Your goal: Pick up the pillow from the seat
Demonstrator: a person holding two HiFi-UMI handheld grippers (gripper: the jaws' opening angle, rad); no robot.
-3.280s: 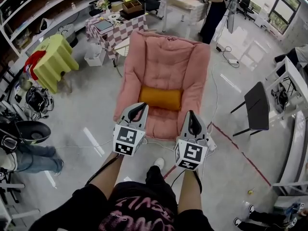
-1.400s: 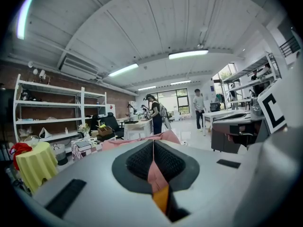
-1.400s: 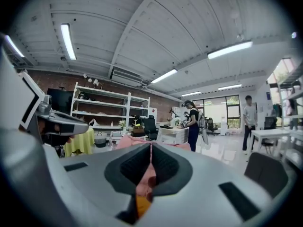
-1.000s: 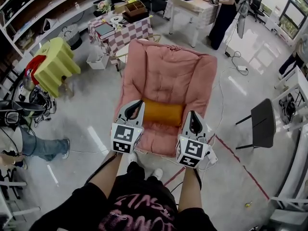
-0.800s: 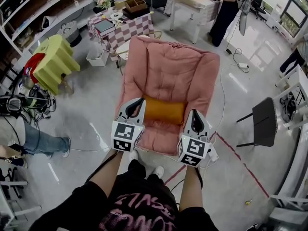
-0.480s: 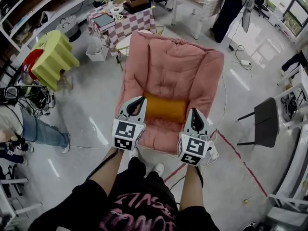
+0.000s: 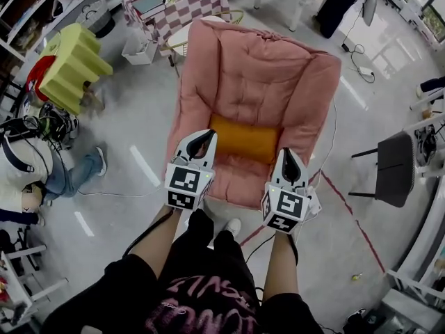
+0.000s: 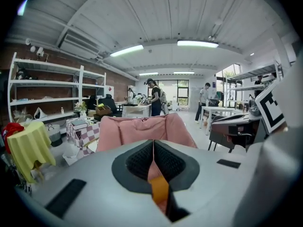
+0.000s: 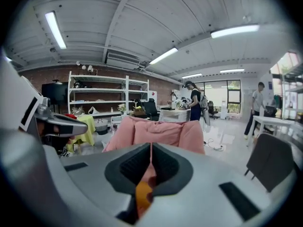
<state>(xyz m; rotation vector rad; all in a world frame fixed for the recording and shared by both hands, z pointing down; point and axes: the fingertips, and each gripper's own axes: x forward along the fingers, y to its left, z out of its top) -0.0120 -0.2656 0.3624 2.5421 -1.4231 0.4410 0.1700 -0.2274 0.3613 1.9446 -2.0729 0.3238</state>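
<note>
Two hand-held grippers sit side by side in the lower centre of the head view. The left gripper [image 7: 207, 136] and the right gripper [image 7: 288, 154] each have their jaws pressed together with nothing between them. Just above them lies the one orange pillow [image 7: 245, 139], flat across the seat of the single pink armchair [image 7: 268, 65], which fills the upper middle of the frame. Both grippers are up in the air in front of the chair. At the upper left stands one yellow-green draped piece [image 7: 73, 65], at the top one checkered table [image 7: 182, 5], and at the right edge one dark chair [image 7: 395, 169]. One person [image 7: 31, 176] sits at the left edge.
</note>
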